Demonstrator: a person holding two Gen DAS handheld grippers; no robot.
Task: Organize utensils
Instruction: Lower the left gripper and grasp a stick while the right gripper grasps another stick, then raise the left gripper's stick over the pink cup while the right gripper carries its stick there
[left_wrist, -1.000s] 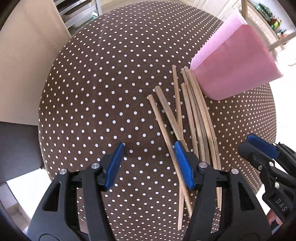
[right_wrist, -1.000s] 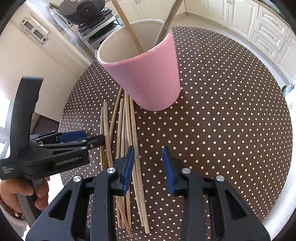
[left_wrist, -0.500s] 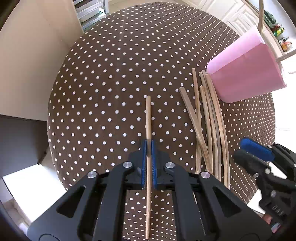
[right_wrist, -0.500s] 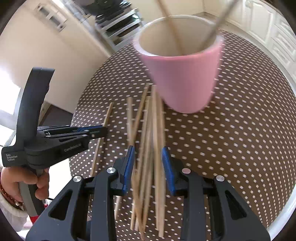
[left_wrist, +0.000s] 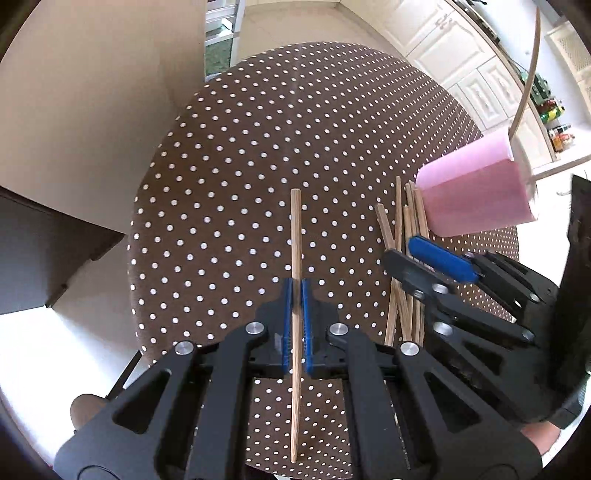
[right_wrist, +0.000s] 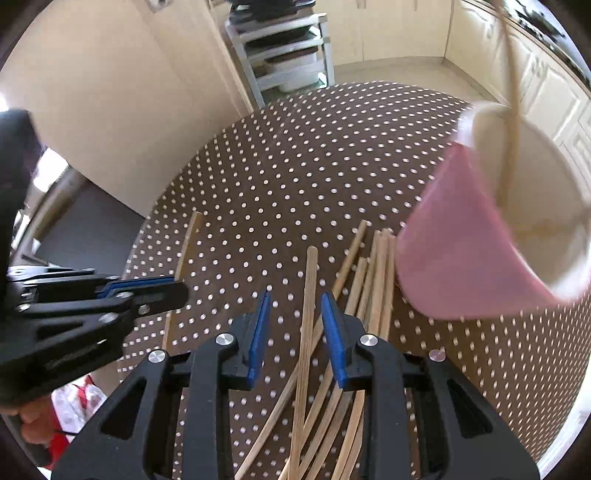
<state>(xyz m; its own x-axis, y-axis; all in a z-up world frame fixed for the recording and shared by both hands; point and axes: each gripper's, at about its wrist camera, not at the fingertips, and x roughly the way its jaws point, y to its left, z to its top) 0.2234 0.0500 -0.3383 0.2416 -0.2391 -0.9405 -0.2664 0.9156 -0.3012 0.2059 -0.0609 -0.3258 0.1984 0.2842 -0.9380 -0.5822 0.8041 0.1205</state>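
Two grippers are working over a round table (left_wrist: 258, 147) that is wearing a brown cloth with white dots. Farthest left, the left gripper (left_wrist: 296, 295) is clamping a single wooden stick (left_wrist: 295, 236) between its blue pads, jaws pressed together on it; the stick is running straight forward past the fingertips and back beneath the gripper body. In the right wrist view the same gripper (right_wrist: 162, 288) is appearing side-on at the left edge, with its stick (right_wrist: 186, 243) projecting ahead of it and lying apart from the others.

Moving right, a loose pile of sticks (left_wrist: 402, 221) is lying flat on the cloth, fanned and partly crossing one another. The right gripper (right_wrist: 295, 325) is hovering over this pile (right_wrist: 369, 273) with its jaws standing apart, and one stick is showing in the gap between the blue pads; whether the pads are touching it cannot be told. In the left wrist view this gripper (left_wrist: 410, 251) is crossing over the near part of the pile.

Farthest right, a pink cup (left_wrist: 476, 199) is standing on the cloth just beyond the far ends of the sticks, nearly touching them. Its pale interior (right_wrist: 535, 221) is holding a stick that is leaning up and out past the rim.
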